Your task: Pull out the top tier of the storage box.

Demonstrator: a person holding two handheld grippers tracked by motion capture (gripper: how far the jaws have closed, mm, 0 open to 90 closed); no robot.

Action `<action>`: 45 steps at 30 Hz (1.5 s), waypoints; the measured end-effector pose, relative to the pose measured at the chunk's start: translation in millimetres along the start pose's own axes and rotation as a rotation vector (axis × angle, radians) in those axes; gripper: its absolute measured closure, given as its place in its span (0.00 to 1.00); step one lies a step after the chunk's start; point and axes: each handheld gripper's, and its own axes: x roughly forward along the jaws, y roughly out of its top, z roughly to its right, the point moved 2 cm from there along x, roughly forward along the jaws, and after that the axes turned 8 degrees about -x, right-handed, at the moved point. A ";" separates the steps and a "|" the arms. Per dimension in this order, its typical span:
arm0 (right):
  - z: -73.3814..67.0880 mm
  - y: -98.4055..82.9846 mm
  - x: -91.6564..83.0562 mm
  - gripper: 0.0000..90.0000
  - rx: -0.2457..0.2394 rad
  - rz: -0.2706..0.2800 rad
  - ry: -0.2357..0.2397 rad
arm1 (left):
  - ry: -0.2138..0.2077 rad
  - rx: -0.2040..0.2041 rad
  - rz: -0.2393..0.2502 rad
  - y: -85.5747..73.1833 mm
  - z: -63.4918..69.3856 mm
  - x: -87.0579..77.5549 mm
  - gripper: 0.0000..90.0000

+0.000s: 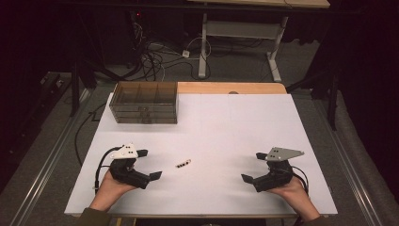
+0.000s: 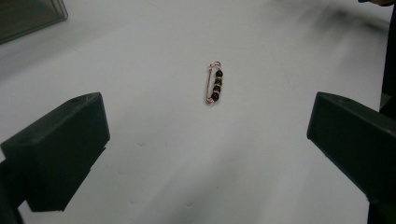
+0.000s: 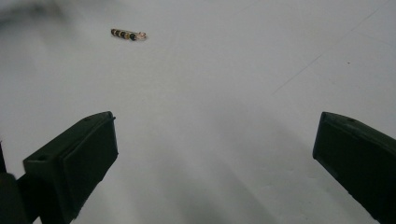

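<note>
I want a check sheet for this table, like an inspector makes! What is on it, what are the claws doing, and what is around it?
Surface: white table top, bare around the work.
Job's things: beaded safety pin lying flat between the two claws, touched by neither.
Clutter: smoky clear drawer box at the far left corner.
Grippers: left claw open, aimed at the pin; right claw open, nothing between its jaws.
Cables: black cable trailing from the left claw; loose wires on the floor beyond the table.
Surroundings: dark room, white desk frame behind.

No readable text, label or number on anything here
</note>
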 end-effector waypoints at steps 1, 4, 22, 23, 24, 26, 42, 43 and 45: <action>0.0 -0.1 0.2 0.01 0.001 0.001 0.003 | 0.000 0.000 0.001 0.4 -0.4 0.0 0.00; -0.3 -0.6 0.5 0.01 0.005 0.004 0.009 | 0.000 -0.002 -0.002 0.5 -2.0 0.3 0.00; -0.5 -3.7 3.6 0.01 0.020 0.015 0.024 | 0.013 -0.007 0.007 2.6 -7.2 -1.8 0.00; -0.5 -3.7 3.7 0.01 0.023 0.017 0.026 | 0.014 -0.007 0.009 2.7 -7.4 -2.0 0.00; -0.6 -3.7 3.6 0.01 0.024 0.017 0.028 | 0.014 -0.009 0.010 2.9 -7.7 -2.1 0.00; -1.2 -3.7 3.7 0.01 0.024 0.016 0.030 | 0.016 -0.010 0.010 3.4 -8.8 -1.9 0.00; -0.7 -2.7 1.5 0.01 0.035 0.040 0.023 | 0.037 -0.012 0.019 7.2 -15.2 -2.2 0.00; -0.6 -2.4 1.6 0.01 0.035 0.042 0.023 | 0.039 -0.010 0.019 7.5 -15.5 -2.3 0.00; -0.8 -2.1 1.5 0.01 0.033 0.043 0.021 | 0.038 -0.012 0.023 7.9 -16.5 -2.5 0.00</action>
